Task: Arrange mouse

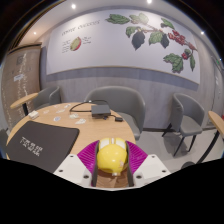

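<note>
A yellow mouse (110, 158) sits between my gripper's (111, 163) two magenta pads (88, 157), and both pads press against its sides. The gripper holds the mouse above the near end of a wooden table (80, 128). The mouse's rounded top faces the camera; its underside is hidden.
A dark mat with white lettering (38, 146) lies on the table to the left of the fingers. A black device (100, 108) and papers lie further along the table. Grey chairs (185, 122) stand around it. A wall with a plant mural (150, 35) is behind.
</note>
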The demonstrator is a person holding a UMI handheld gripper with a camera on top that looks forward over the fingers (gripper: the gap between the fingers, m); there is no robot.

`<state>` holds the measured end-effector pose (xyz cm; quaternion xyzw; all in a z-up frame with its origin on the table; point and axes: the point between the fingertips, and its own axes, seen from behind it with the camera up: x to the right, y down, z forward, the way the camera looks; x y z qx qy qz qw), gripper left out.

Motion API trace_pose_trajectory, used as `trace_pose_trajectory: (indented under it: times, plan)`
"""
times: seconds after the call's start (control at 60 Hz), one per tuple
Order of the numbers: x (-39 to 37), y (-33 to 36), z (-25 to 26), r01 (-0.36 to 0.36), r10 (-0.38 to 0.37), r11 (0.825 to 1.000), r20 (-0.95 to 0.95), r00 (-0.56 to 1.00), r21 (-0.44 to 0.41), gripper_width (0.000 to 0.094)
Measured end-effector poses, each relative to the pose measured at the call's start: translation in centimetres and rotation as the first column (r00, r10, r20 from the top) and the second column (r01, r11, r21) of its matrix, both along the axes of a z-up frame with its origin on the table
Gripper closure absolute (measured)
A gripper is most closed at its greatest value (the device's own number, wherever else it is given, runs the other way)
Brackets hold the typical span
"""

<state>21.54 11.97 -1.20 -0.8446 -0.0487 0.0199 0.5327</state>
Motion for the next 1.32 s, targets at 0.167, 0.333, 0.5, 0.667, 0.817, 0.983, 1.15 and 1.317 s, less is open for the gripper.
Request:
trace_pose_trajectory:
  times: [0.167,0.333,0.5,0.667,0.817,0.983,1.15,1.317]
  plan:
    - [0.4,-1.9,2.9,0.059,-0.059,0.998,0.001,0.998,0.017,0.0568]
    - [-8.7,-6.4,13.9,0.011,-0.001,0.989,-0.068,0.998,0.151,0.0568]
    - [-20.6,-9.4,14.6,-0.088,0.101,0.981,-0.069,0.992,0.174,0.0568]
    - [-25.7,-8.5,5.0,-0.117,0.115,0.993,-0.095,0.989,-0.016,0.0568]
    - [-25.7,-8.7,2.0,-0.087,0.081,0.992,-0.07,0.994,-0.09,0.0567]
    - [-25.1,-9.5,-0.1,-0.121,0.127,0.978,0.026,0.992,-0.173,0.0478]
    - [-25.6,-10.2,-0.2,-0.218,0.225,0.952,0.009,0.974,-0.214,0.0393]
    - [-26.0,-11.8,-0.1,-0.332,0.342,0.913,0.001,0.94,-0.238,0.0088]
